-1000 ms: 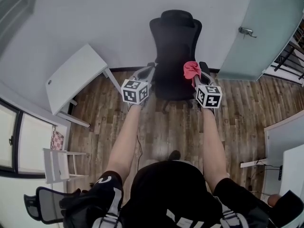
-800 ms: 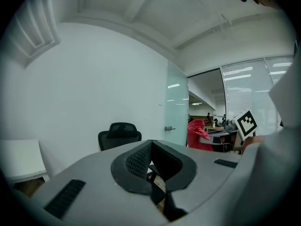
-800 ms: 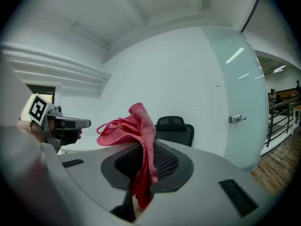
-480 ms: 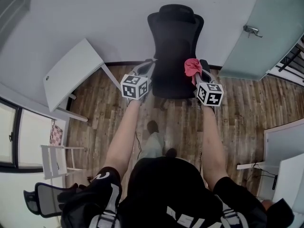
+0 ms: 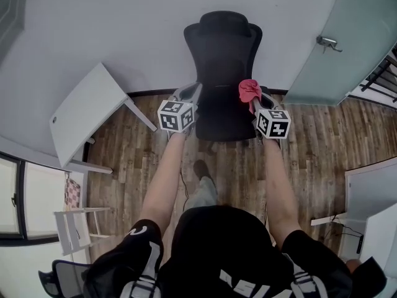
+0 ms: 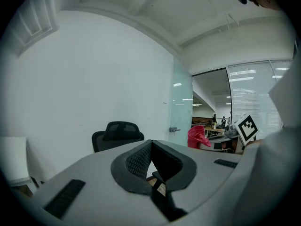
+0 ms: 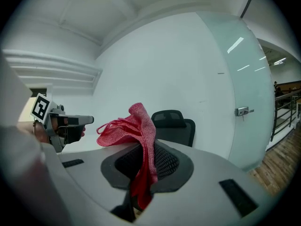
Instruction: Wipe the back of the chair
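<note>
Wiping not begun: right tongs point(image 7: 145, 149) pinch red cloth point(image 7: 136, 121), left tongs point(image 6: 151, 145) pressed together w/ nothing, chair point(image 5: 223, 61) ahead, untouched.

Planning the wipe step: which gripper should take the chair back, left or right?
Right. The right gripper is shut on the red cloth, with the black chair straight ahead. The left gripper is shut with nothing in it.

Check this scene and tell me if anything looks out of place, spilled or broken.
Nothing stands out. The black chair stands upright by the wall, with no spill or damage showing. The red cloth is pinched in the right gripper, and the left gripper is shut on nothing.
</note>
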Motion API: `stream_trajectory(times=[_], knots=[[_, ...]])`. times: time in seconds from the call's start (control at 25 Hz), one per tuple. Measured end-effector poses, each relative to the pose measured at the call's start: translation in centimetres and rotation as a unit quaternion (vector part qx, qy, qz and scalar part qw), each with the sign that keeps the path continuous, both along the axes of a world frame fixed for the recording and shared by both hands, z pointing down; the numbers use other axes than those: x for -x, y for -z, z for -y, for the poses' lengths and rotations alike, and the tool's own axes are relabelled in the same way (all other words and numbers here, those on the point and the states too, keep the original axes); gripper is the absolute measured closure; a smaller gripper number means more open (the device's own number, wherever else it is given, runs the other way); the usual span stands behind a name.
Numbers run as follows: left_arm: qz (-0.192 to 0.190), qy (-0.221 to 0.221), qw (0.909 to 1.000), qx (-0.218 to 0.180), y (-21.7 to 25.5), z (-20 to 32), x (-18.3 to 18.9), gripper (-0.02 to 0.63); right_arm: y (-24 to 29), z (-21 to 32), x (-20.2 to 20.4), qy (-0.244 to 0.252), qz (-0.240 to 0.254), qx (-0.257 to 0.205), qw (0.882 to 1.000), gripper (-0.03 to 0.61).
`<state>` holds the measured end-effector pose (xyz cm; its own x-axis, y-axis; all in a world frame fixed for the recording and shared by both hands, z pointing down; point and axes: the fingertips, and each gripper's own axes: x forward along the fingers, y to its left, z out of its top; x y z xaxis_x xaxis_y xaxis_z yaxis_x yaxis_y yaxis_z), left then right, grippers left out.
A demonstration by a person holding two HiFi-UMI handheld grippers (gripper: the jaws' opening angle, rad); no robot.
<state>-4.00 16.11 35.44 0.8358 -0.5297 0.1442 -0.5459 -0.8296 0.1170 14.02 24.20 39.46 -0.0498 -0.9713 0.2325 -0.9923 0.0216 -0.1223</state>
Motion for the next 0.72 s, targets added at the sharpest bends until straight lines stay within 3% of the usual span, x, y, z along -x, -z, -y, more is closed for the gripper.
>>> stream_trajectory(times=[0.32,0.72], knots=[[-0.007,-0.001,0.9996,0.028,-1.8,10.2,0.6,0.589,1.0,12.1,0.8,0.008,0.003,0.004,1.000,0.515],[0.011,-0.034,0.9992,0.017,-1.5,22.1,0.7,0.589,1.4,25.9,2.1,0.010,0.014,0.011,1.000,0.515]])
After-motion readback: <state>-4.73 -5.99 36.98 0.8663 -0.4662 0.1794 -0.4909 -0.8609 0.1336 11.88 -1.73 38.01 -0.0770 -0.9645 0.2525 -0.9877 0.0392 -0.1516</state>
